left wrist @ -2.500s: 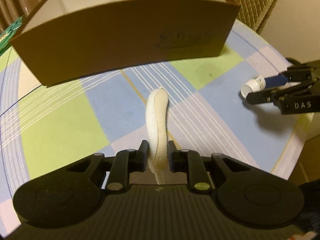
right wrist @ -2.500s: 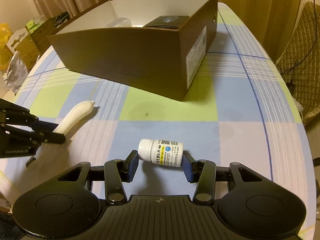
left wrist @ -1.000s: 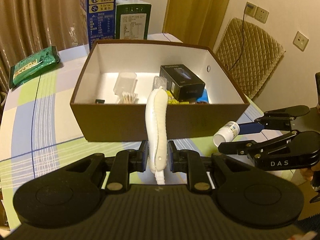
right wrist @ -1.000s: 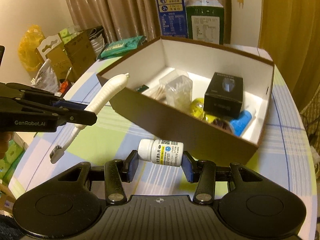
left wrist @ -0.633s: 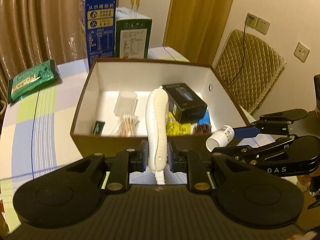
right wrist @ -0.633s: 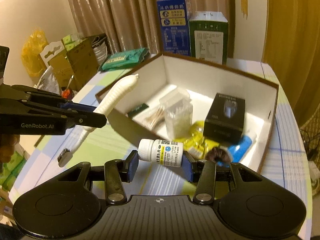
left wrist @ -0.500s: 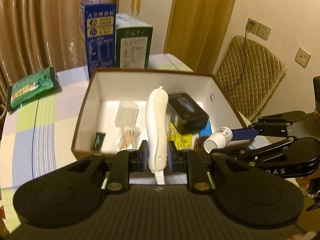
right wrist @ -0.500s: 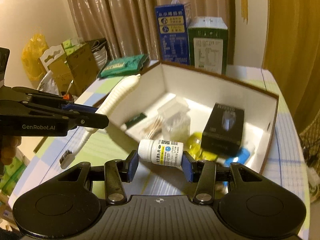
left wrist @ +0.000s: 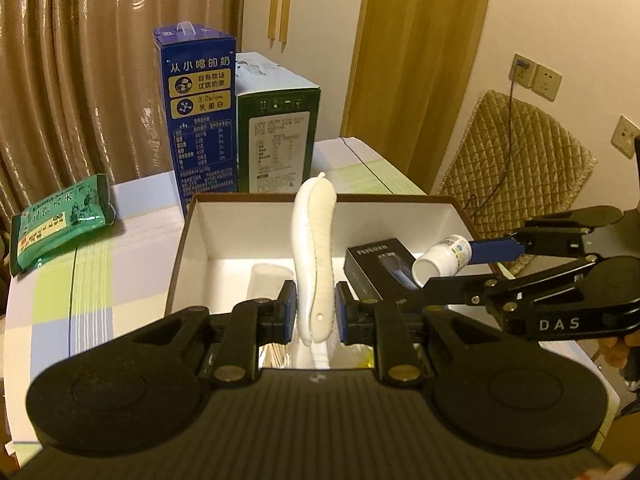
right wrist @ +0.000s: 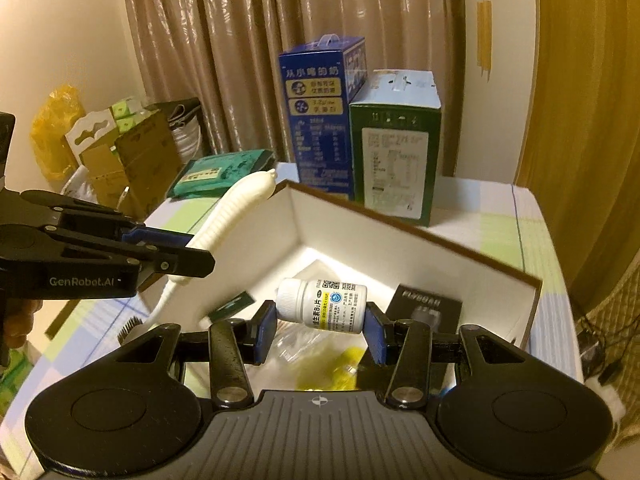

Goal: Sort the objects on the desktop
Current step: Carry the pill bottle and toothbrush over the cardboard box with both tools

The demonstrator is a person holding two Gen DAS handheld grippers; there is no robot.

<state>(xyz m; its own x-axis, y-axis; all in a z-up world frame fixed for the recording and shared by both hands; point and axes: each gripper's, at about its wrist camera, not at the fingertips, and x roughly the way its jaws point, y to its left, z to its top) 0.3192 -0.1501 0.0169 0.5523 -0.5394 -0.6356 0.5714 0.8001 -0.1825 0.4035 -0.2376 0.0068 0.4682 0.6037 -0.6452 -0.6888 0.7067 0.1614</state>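
Left gripper (left wrist: 316,312): its jaws are pinching the white toothbrush (left wrist: 314,256) by the handle, holding it above the near edge of the open brown box (left wrist: 180,240), bristle end hanging outside the box wall in the right wrist view. Right gripper (right wrist: 320,332): its jaws are clamping the white pill bottle (right wrist: 322,305) end to end, lying sideways, over the box interior. The box is holding a black carton (left wrist: 376,268) and is sitting on the checked tablecloth (left wrist: 80,264), with a blue carton (left wrist: 198,120) and a green carton (left wrist: 276,136) standing behind it.
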